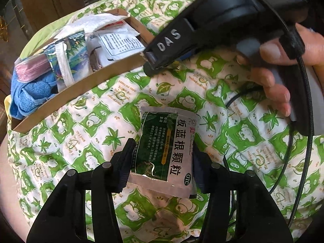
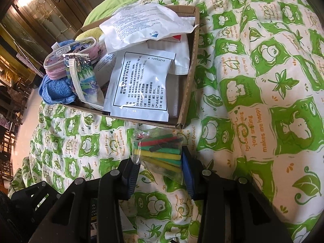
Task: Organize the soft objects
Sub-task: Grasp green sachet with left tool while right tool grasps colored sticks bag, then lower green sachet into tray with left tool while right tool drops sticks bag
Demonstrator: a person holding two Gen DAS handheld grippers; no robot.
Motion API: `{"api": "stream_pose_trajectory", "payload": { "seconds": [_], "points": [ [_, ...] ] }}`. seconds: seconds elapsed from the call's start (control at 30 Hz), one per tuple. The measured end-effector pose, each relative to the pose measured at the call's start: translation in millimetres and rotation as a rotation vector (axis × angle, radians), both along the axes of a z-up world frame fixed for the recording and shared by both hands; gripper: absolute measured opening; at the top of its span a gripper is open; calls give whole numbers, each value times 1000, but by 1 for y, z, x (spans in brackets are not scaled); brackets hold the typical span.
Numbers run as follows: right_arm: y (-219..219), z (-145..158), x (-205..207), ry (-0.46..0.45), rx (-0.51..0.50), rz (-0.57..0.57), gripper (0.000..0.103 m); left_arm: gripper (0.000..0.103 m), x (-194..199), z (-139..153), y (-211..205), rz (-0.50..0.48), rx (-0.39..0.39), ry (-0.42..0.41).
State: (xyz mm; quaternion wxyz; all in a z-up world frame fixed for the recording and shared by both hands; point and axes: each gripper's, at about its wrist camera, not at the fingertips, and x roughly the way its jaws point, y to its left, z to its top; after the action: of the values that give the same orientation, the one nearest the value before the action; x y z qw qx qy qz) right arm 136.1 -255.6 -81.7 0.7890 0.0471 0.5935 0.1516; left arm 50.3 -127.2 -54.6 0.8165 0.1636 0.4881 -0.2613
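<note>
My left gripper (image 1: 162,158) is shut on a green and silver medicine sachet (image 1: 168,147), held above the green-patterned quilt (image 1: 91,121). My right gripper (image 2: 160,162) is shut on a clear bag of coloured sticks (image 2: 160,151), just in front of the cardboard box (image 2: 187,93). The right gripper also shows in the left wrist view (image 1: 156,60), near the box's (image 1: 81,87) right end. The box holds a white sachet (image 2: 141,87), a floral packet (image 2: 85,77), a blue cloth (image 2: 56,91), a pink pouch (image 2: 66,58) and a white bag (image 2: 145,24).
A black cable (image 1: 303,141) trails over the quilt on the right in the left wrist view. Wooden furniture (image 2: 30,20) and a pale floor (image 2: 24,133) lie beyond the bed's left edge. The quilt spreads wide to the right of the box.
</note>
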Motion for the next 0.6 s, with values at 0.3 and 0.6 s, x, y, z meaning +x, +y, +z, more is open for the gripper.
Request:
{"api": "stream_pose_trajectory", "payload": {
  "seconds": [0.3, 0.6],
  "points": [
    [-17, 18, -5, -14, 40, -19, 39, 51, 13, 26, 40, 95, -85, -29],
    [-18, 19, -5, -8, 45, -19, 39, 51, 17, 25, 60, 141, -82, -37]
  ]
}}
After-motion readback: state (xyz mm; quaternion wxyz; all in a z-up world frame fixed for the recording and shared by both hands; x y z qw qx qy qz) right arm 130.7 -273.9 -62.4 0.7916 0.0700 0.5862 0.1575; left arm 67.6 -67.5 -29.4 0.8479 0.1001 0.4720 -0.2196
